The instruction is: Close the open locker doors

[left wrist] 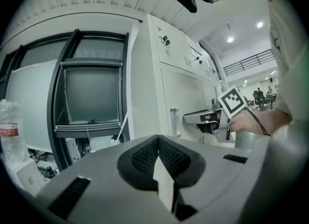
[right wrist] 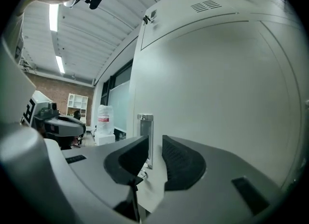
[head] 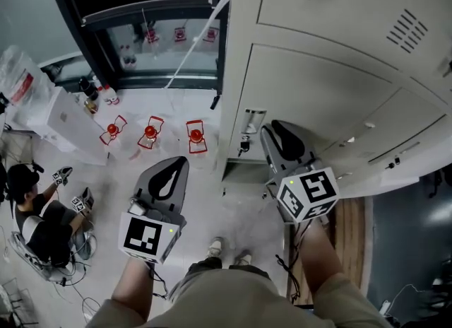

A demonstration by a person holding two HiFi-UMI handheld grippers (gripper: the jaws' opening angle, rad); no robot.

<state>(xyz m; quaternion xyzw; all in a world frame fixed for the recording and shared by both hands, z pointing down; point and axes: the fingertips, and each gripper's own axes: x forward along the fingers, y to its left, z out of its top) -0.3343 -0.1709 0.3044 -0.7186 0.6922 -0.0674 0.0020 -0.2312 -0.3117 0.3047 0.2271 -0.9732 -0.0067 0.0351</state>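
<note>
Door [right wrist: 217,97]: fills the right gripper view, with its handle [right wrist: 146,131] at the free edge; it seems to stand slightly out from the lockers [head: 332,15], so I judge it is not yet shut
Right gripper [right wrist: 154,153]: level, jaws a narrow gap apart, with the handle lined up in that gap just past the tips; no pad visibly presses on it; the gap is probably kept small to suit the thin handle
Left gripper [left wrist: 157,143]: jaws closed together on nothing, held level and off to the left, apart from the door, probably to stay out of its swing
Next move: calls for contact at the handle edge, where a push turns the door most easily
Risk: tips may slip off the handle
</note>
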